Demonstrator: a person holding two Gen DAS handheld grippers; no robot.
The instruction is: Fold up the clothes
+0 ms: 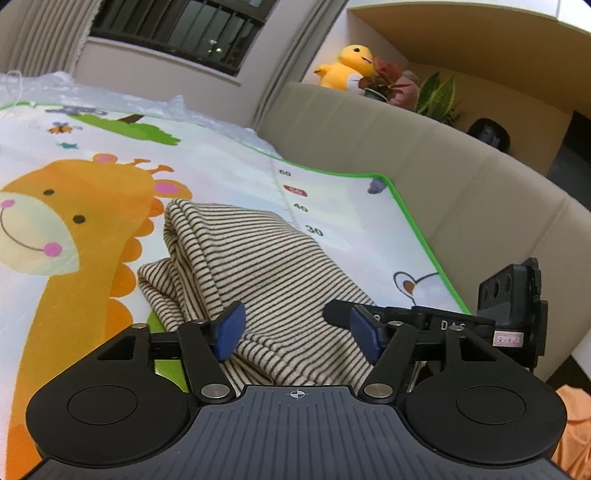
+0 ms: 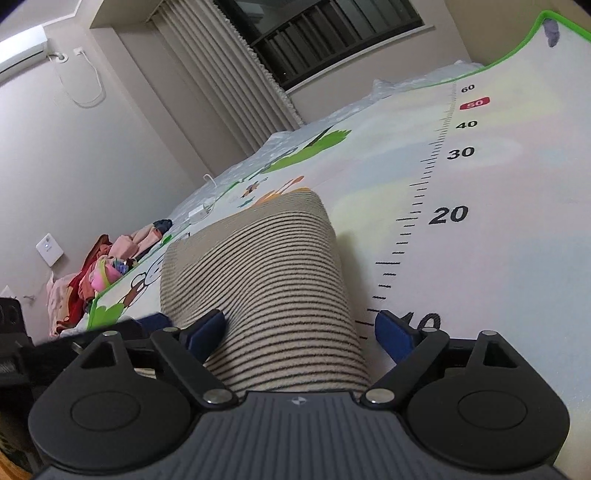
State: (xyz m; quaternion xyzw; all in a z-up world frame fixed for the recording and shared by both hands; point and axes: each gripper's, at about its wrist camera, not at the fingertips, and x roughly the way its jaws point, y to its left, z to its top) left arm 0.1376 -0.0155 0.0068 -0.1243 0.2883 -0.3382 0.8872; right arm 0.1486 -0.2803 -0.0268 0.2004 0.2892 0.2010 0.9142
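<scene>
Curtained dark window (image 1: 177,27), beige headboard (image 1: 424,155)

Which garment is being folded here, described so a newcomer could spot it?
Find the cartoon play mat with the giraffe and a printed ruler strip. Between giraffe and ruler lies the striped garment, partly folded. It is the only clothing on the mat: cream with thin dark stripes, unlike the colourful clothes pile beyond the mat's edge.

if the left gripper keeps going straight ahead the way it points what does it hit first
Most likely the striped garment: it already lies between the open fingers of the left gripper and bunches up just ahead. Beyond it is the play mat. Depth is uncertain.
</scene>
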